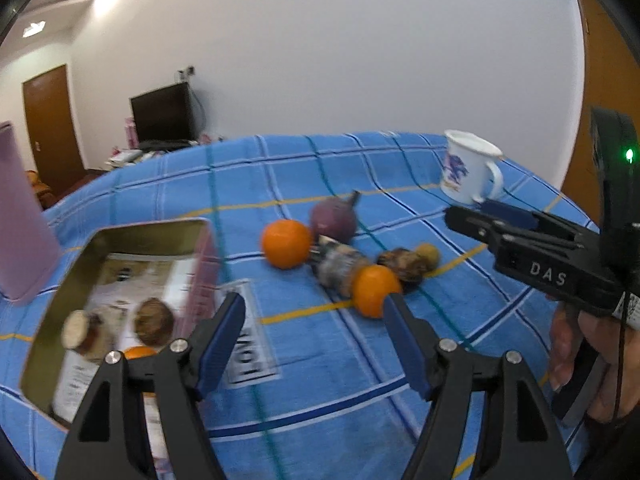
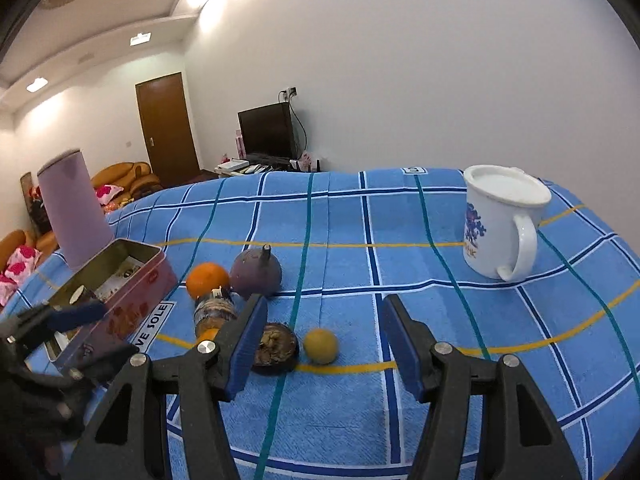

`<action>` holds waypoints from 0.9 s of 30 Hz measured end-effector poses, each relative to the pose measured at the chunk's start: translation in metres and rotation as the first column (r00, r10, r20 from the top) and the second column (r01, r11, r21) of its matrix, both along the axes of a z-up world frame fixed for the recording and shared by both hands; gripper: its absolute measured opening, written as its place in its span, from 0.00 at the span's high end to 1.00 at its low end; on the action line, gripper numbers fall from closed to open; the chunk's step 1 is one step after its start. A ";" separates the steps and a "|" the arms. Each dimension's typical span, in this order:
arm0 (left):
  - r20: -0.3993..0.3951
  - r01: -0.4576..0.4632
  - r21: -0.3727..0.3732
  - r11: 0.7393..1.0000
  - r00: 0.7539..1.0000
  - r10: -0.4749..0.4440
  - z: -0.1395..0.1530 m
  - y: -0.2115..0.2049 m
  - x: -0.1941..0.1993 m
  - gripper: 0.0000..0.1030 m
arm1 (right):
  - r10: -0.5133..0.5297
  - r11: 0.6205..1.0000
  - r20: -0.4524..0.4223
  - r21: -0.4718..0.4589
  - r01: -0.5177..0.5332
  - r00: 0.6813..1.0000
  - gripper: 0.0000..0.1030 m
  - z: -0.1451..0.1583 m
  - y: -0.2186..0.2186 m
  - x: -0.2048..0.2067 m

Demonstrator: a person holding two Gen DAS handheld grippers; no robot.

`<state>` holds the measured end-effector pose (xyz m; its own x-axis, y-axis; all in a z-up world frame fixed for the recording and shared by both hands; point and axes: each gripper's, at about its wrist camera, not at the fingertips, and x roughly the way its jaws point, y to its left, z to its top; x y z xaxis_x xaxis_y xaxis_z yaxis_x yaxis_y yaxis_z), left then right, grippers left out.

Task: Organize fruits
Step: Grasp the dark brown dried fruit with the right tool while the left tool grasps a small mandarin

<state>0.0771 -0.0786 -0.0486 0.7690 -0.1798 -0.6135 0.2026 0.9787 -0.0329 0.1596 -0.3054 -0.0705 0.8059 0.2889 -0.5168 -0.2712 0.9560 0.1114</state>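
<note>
An open pink tin box [image 1: 120,240] [image 2: 132,276] lies on the blue checked cloth at left, holding several fruits, among them an orange [image 1: 138,353]. Loose on the cloth are two oranges [image 1: 286,243] [image 1: 374,290], a purple round fruit [image 1: 333,219] [image 2: 257,272], a dark mottled cylinder-shaped item [image 1: 340,266] [image 2: 214,310], a brown wrinkled fruit [image 1: 404,266] [image 2: 276,346] and a small yellow fruit [image 1: 429,253] [image 2: 321,345]. My left gripper [image 1: 314,320] is open and empty, just above the cloth beside the box. My right gripper [image 2: 324,332] is open and empty, above the yellow fruit.
A white mug [image 1: 468,170] [image 2: 500,224] with a blue print stands at the far right. A tall pink canister [image 1: 20,216] [image 2: 74,216] stands behind the box. The cloth's far edge drops off toward a room with a TV and sofa.
</note>
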 end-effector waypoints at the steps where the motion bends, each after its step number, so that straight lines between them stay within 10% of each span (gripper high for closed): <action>1: -0.007 0.010 0.000 1.000 1.000 -0.010 -0.002 -0.006 0.002 0.29 | -0.001 1.000 0.000 0.003 0.001 1.000 0.41 0.001 -0.001 0.000; 16: -0.149 0.102 -0.002 0.995 0.984 -0.101 -0.023 -0.049 0.039 0.67 | -0.021 1.000 -0.001 0.019 0.021 1.000 0.41 0.002 -0.005 -0.001; 27: -0.092 0.039 -0.032 0.999 0.995 -0.042 -0.017 -0.002 0.023 0.67 | 0.115 0.993 0.004 -0.042 -0.115 0.993 0.41 0.001 0.019 -0.003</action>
